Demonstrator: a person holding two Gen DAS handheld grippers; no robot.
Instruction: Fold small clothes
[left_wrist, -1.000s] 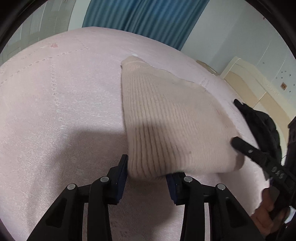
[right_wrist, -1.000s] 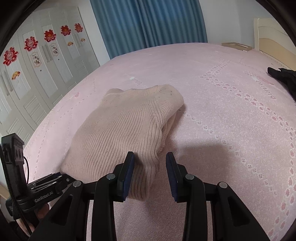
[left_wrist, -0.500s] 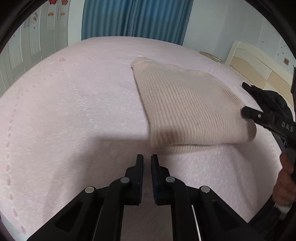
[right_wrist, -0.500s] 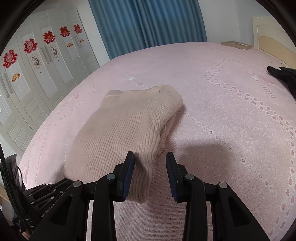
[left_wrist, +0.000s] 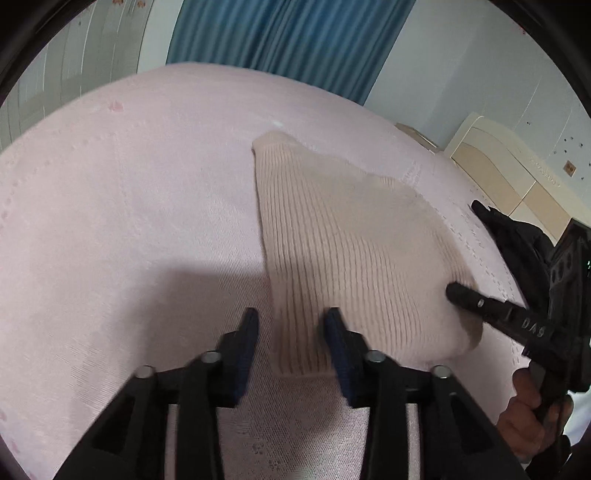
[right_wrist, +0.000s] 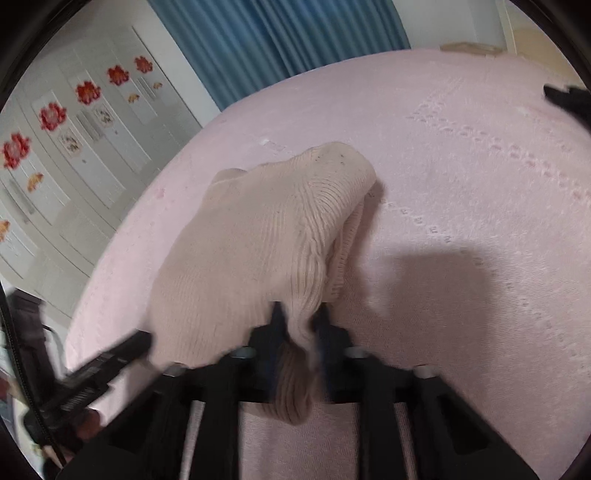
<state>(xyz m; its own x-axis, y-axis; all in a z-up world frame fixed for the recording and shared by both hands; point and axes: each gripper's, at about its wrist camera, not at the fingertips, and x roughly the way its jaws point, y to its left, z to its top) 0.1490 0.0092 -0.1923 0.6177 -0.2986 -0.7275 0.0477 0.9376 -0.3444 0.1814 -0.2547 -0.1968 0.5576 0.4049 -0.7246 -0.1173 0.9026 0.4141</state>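
Two grippers meet one beige ribbed sweater (left_wrist: 354, 266) on the pink bedspread (left_wrist: 129, 206) — right gripper (right_wrist: 298, 318) closing, pinching its near edge; left gripper (left_wrist: 291, 325) opening, straddling a corner — not pressing.

Right tongs (right_wrist: 298, 325) closing on beige knit garment's (right_wrist: 258, 236) corner

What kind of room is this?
Most likely a bedroom: a wide bed under a pink bedspread, a cream headboard beside it, tall wardrobe doors with red flower stickers, and blue curtains.
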